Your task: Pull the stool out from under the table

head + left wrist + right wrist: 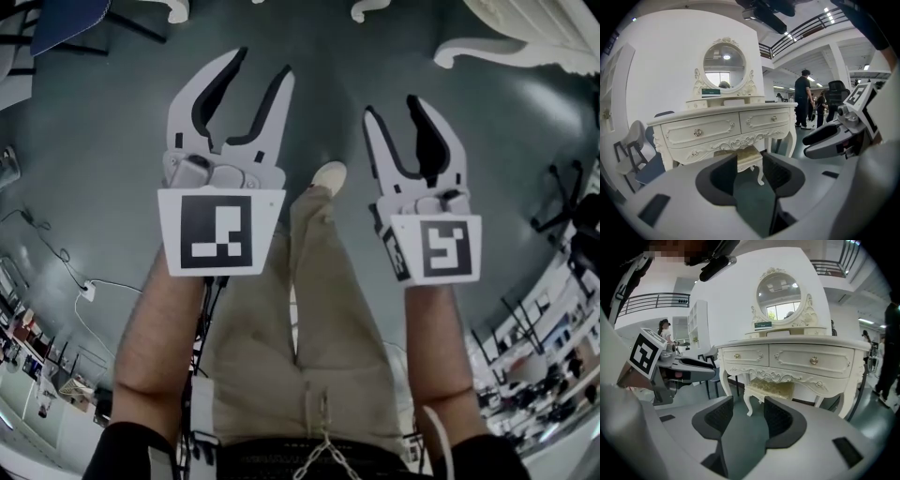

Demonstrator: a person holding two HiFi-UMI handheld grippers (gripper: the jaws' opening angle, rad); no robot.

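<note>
A cream stool (751,156) with a padded seat and carved legs stands tucked under the cream dressing table (717,129), which carries an oval mirror (724,65). The right gripper view shows the same stool (771,389) beneath the table's drawers (797,359). Both are some way ahead of me across the grey floor. In the head view my left gripper (262,64) and right gripper (391,105) are held side by side above the floor, both open with nothing between the jaws. Only the table's carved feet (506,49) reach the head view's top edge.
People stand behind the table's right side (802,98), near a black office chair (836,93). A blue chair (649,166) and a grey chair (629,145) sit left of the table. A cable (84,323) lies on the floor to my left.
</note>
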